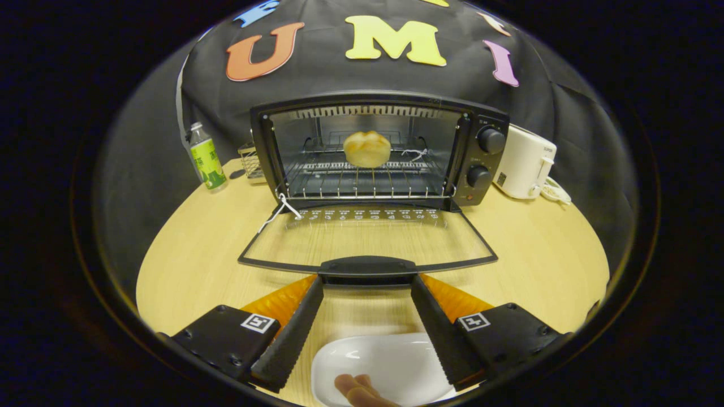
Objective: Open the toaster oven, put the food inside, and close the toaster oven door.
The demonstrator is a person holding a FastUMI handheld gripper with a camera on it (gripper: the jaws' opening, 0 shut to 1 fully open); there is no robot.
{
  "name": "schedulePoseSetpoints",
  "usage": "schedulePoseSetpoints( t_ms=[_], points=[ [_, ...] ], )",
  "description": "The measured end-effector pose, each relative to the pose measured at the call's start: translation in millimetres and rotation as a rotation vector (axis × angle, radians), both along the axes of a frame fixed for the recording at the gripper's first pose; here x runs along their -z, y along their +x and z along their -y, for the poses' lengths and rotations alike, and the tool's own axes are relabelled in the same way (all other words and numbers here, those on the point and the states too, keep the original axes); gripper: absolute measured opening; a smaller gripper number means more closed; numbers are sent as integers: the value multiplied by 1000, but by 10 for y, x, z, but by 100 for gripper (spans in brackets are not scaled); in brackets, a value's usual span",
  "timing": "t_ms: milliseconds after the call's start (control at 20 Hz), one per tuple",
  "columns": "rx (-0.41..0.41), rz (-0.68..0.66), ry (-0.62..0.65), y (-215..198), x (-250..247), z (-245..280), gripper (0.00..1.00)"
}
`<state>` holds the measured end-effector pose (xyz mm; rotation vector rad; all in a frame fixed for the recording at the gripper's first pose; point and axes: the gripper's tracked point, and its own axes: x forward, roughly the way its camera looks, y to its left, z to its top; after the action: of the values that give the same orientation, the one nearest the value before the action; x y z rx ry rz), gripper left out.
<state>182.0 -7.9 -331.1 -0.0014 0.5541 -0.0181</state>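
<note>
Gripper view: the black toaster oven [373, 150] with two round knobs stands at the centre of the frame on a light wooden table [543, 254]. Its glass door [367, 240] is folded flat toward the camera, with the dark door handle [367, 265] at its near edge. A round golden bread roll [367, 148] rests on the wire rack [362, 181] inside the oven cavity, well beyond the fingertips.

The gripper [367, 285] sits at lower centre. Its two fingers are spread wide apart, holding nothing; the fingertips lie just beside the two ends of the door handle, and whether they touch it cannot be told.

A white oval plate [390, 362] lies at the bottom centre between the fingers, with brown sausages [359, 390] on its near edge.

At upper left stands a green-labelled plastic bottle [206, 158], near a small wire basket [251, 164]. At upper right, beside the oven, stands a white appliance [526, 161].
</note>
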Motion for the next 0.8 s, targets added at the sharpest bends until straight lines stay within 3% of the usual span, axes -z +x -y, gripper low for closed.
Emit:
schedulePoseSetpoints(
  t_ms=[450, 800],
  points=[
    [29, 75, 3, 56, -394, -23, 100],
    [15, 227, 16, 226, -886, -46, 100]
  ],
)
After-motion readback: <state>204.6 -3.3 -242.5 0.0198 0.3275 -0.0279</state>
